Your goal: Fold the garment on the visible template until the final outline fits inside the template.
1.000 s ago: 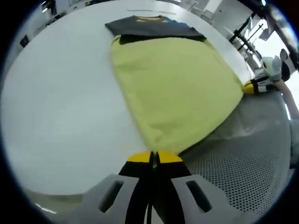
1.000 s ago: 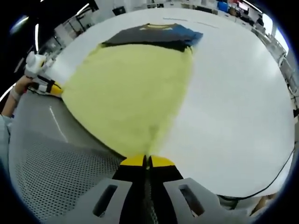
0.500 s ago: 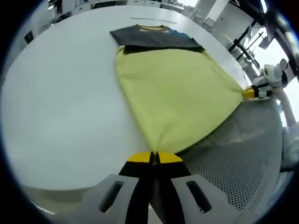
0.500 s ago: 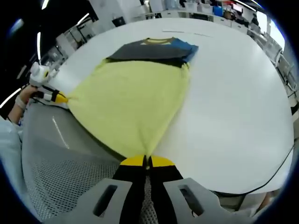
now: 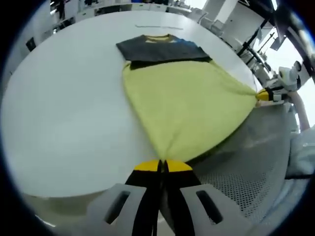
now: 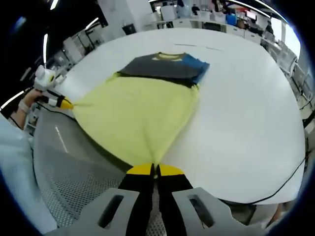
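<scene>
The garment (image 5: 189, 105), a yellow cloth with a dark upper part at its far end, lies on the white table (image 5: 64, 108) and is not yet folded. In the left gripper view, your left gripper (image 5: 162, 166) has its jaws closed on one near corner of the yellow fabric, which fans out from the tips toward the dark part (image 5: 160, 48). Your right gripper (image 5: 263, 95) appears at the right edge of this view, pinching the opposite near corner, so the hem is pulled taut between the two tools over the table edge and the perforated grey surface (image 5: 246, 172).

In the right gripper view, your right gripper (image 6: 155, 169) is clamped on its corner of the garment (image 6: 140, 115), and the left gripper (image 6: 61, 102) grips the other corner at the left. The dark part (image 6: 165, 69) rests flat on the table (image 6: 246, 118). No template outline is distinguishable here. Judged from this layout, the fold remains to be made: only the hem grasp is complete.
</scene>
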Demonstrator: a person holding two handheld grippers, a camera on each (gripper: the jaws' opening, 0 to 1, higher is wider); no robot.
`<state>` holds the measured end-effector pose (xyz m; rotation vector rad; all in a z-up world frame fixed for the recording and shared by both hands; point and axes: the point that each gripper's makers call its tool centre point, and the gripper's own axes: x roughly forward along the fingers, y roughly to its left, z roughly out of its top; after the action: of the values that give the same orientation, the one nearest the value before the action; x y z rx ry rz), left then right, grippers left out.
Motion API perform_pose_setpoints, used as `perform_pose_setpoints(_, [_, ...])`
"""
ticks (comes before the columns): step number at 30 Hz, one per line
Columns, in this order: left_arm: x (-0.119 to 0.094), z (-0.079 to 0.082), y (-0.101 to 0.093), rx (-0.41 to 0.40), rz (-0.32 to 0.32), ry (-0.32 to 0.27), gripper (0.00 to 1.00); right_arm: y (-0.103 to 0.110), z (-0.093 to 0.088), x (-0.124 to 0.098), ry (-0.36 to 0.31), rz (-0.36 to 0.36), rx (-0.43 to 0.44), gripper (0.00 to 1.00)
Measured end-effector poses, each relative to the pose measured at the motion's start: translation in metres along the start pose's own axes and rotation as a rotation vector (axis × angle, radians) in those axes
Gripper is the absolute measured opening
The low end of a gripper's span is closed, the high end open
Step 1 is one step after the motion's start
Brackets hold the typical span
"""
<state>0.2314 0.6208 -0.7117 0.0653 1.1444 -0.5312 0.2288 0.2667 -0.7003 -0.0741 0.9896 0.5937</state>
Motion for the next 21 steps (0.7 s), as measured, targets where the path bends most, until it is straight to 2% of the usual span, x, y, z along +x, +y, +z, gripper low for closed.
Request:
perform_pose_setpoints(13, [-0.023,0.009,-0.011,0.034,0.021,-0.008,0.00,0.010,0.005,-0.020,0.016,-0.013,-0.061,0.03])
perform_pose_setpoints(21, [-0.031,0.005,-0.014,0.031,0.026,-0.018,0.00,0.012,0.014,-0.029,0.025,-0.014,-0.112,0.03])
